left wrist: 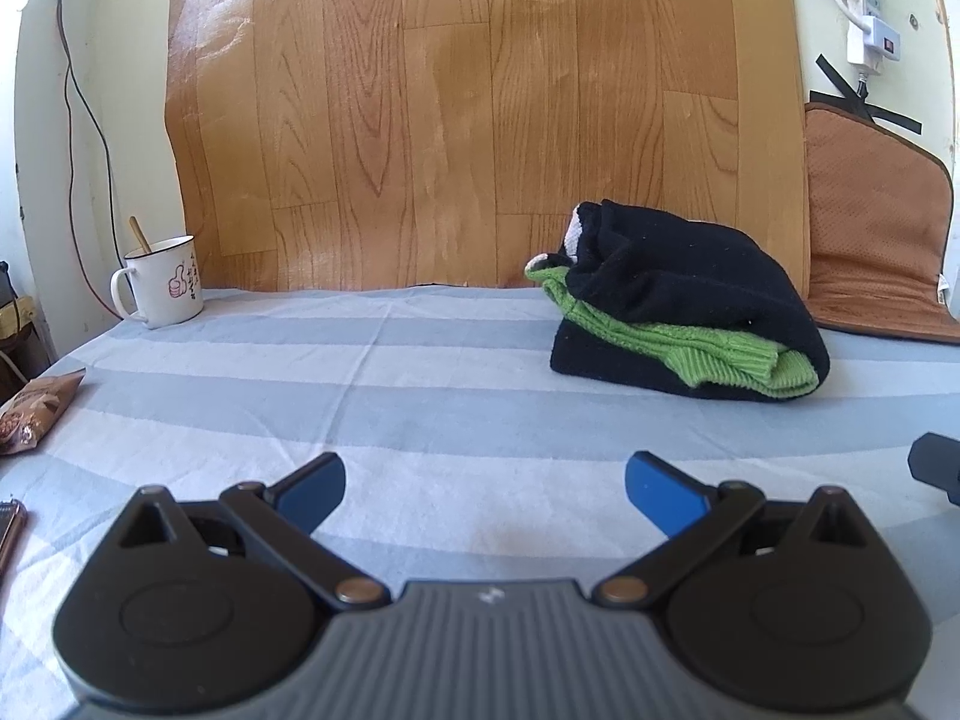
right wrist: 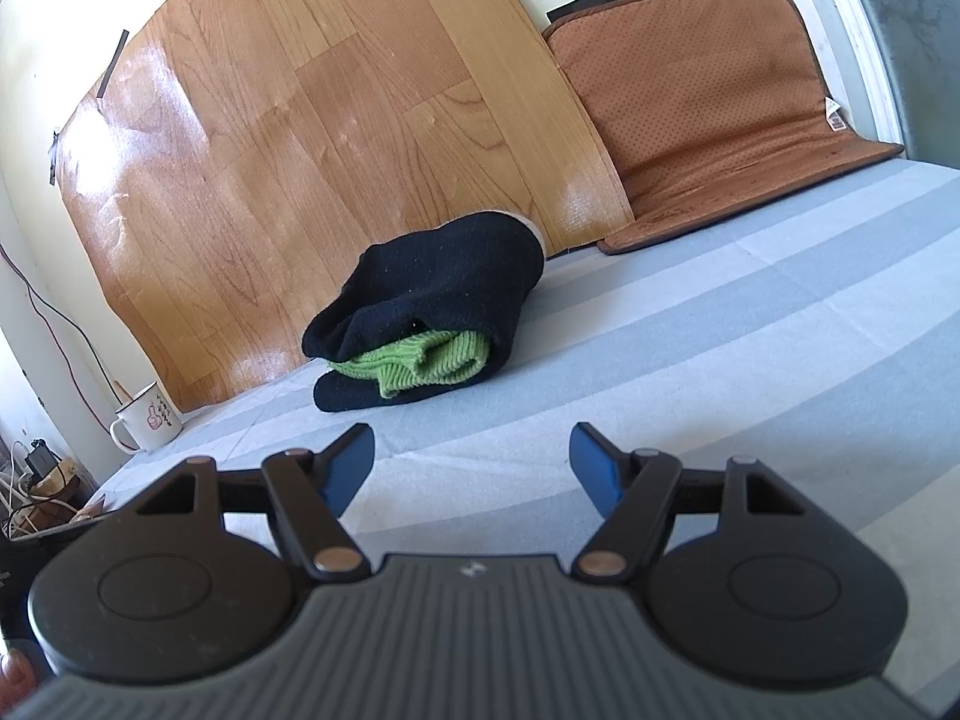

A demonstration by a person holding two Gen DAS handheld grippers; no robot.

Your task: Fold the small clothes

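Observation:
A folded black knit garment (left wrist: pixel 690 276) with green ribbed parts (left wrist: pixel 720 354) tucked inside lies on the blue-and-white striped sheet (left wrist: pixel 420 396), far right in the left wrist view. The right wrist view shows the same garment (right wrist: pixel 438 288) ahead and slightly left, with its green cuff (right wrist: pixel 432 360) facing me. My left gripper (left wrist: pixel 485 495) is open, well short of the garment, with nothing between its blue pads. My right gripper (right wrist: pixel 471 462) is also open and empty, a little in front of the bundle. A dark part of the right gripper (left wrist: pixel 939 465) shows at the left view's right edge.
A white enamel mug (left wrist: pixel 162 282) with a stick in it stands at the far left by the wood-pattern panel (left wrist: pixel 480 108). A snack packet (left wrist: pixel 36 408) lies at the left edge. A brown cushion mat (right wrist: pixel 708 102) leans at the back right. A power strip (left wrist: pixel 870 18) hangs on the wall.

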